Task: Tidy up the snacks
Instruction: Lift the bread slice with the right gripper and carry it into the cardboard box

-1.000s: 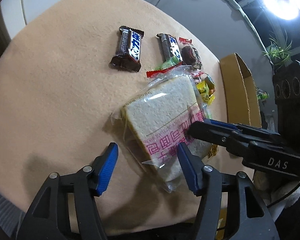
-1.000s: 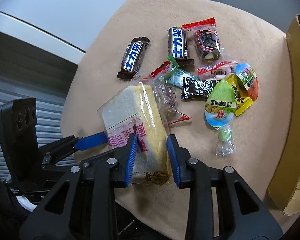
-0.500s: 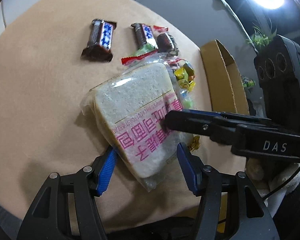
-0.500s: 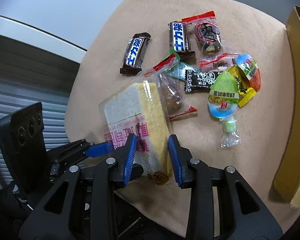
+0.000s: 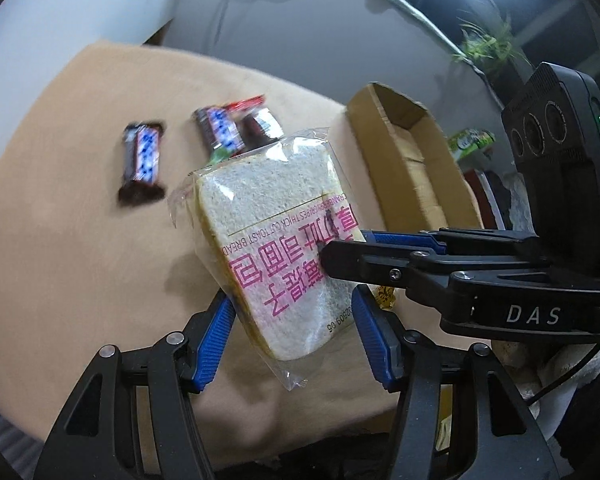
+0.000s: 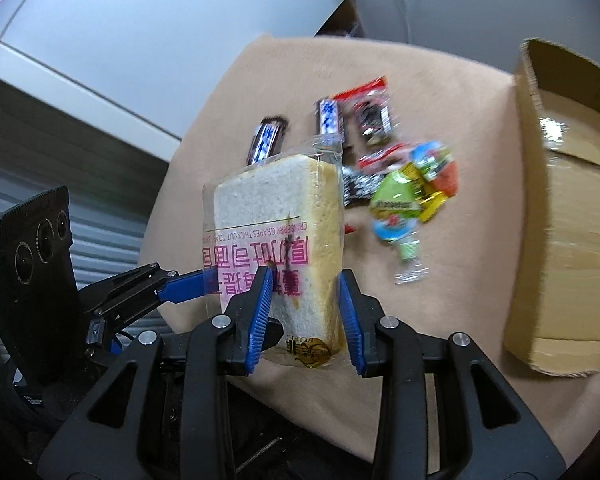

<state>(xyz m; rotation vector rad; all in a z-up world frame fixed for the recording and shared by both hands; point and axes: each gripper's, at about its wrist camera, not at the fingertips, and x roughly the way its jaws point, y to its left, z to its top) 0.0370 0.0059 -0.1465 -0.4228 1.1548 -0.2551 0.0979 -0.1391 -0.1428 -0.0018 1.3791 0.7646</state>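
Observation:
A slice of toast bread in a clear wrapper with pink print [image 5: 276, 236] [image 6: 276, 232] is lifted off the tan table. My right gripper [image 6: 304, 312] is shut on its lower end; its black fingers [image 5: 364, 264] cross the left wrist view. My left gripper [image 5: 292, 336] straddles the wrapper's lower edge with its blue pads close on both sides; whether it clamps is unclear. Two dark chocolate bars [image 5: 142, 158] [image 6: 266, 144] and a heap of small wrapped sweets [image 6: 404, 188] lie on the table.
An open cardboard box [image 5: 408, 160] [image 6: 564, 208] stands at the table's right side. The tan cloth-covered table [image 5: 60, 240] ends close below both grippers. A lamp and a plant are behind the box.
The bread has risen off the table and tipped upright in my right gripper. Both grippers have lifted and the left one has closed in around the wrapper's lower edge.

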